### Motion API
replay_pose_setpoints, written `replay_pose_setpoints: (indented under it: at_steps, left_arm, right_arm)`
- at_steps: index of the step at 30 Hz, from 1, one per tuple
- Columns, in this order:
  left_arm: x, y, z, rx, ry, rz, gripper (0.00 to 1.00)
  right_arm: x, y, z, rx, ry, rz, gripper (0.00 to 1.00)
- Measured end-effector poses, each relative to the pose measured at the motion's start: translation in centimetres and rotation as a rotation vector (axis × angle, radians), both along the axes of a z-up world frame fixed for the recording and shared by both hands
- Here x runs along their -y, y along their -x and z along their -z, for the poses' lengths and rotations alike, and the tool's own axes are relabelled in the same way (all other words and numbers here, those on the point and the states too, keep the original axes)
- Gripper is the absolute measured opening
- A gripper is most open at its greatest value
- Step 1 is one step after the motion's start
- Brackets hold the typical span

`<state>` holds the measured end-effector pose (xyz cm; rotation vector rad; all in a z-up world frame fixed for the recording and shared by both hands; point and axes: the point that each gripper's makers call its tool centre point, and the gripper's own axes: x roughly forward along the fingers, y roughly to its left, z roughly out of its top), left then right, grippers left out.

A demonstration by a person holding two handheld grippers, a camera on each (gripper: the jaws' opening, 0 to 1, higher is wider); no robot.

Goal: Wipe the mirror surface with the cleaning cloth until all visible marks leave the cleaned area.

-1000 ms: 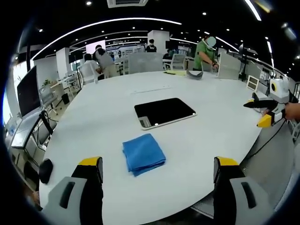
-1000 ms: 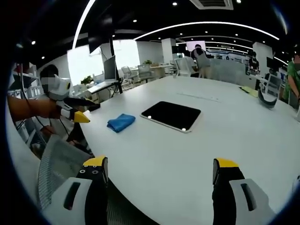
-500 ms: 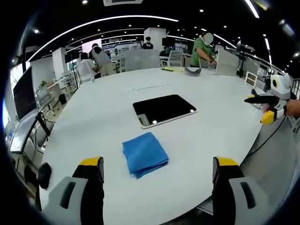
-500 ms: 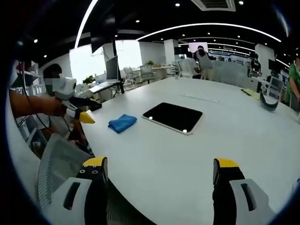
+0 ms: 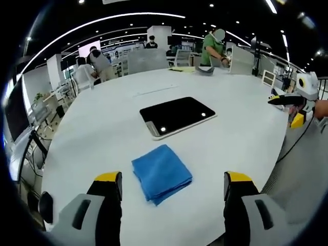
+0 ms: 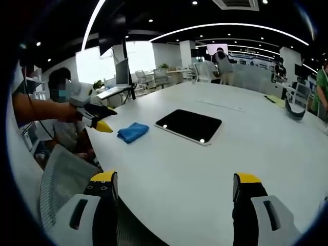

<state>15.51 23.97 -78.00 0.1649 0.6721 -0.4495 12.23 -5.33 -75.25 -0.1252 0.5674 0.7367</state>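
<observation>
A folded blue cloth (image 5: 161, 172) lies on the white table (image 5: 102, 128), just ahead of my left gripper (image 5: 173, 189), whose jaws stand wide apart with nothing between them. Beyond the cloth rests the dark rectangular mirror (image 5: 177, 116), flat and reflecting ceiling lights. In the right gripper view the cloth (image 6: 132, 131) and mirror (image 6: 189, 125) sit further off. My right gripper (image 6: 174, 188) is open over the table's near edge. The left gripper (image 6: 100, 119) enters that view from the left, held by a hand, close to the cloth. The right gripper (image 5: 292, 105) shows at the far right of the left gripper view.
The round table's edge curves close below both grippers. A mesh chair (image 6: 64, 187) stands at the lower left of the right gripper view. Small items (image 5: 207, 70) lie at the table's far side, and people stand among desks (image 5: 97, 64) behind it.
My left gripper has come forward and lower toward the blue cloth, which now looks larger and nearer between the jaws. The right gripper has stayed nearly still.
</observation>
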Motion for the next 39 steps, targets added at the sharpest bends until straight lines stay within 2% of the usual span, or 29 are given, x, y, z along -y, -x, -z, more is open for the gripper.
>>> replay_pose_setpoints:
  at_steps: [12, 23, 32, 39]
  left_arm:
    - [0.0, -2.4, 1.9, -0.042, 0.009, 0.042, 0.61]
    - [0.0, -3.3, 3.3, -0.076, -0.009, 0.08, 0.46]
    - [-0.5, -3.7, 4.5, -0.106, -0.032, 0.096, 0.38]
    - [-0.6, -3.9, 5.2, -0.128, -0.039, 0.104, 0.38]
  right_arm:
    - [0.3, -0.2, 0.3, -0.016, 0.015, 0.011, 0.92]
    - [0.3, -0.4, 0.6, -0.03, 0.02, 0.021, 0.92]
    - [0.1, -0.5, 0.9, -0.041, 0.028, 0.025, 0.92]
    - [-0.1, -0.6, 0.8, -0.039, 0.031, 0.027, 0.92]
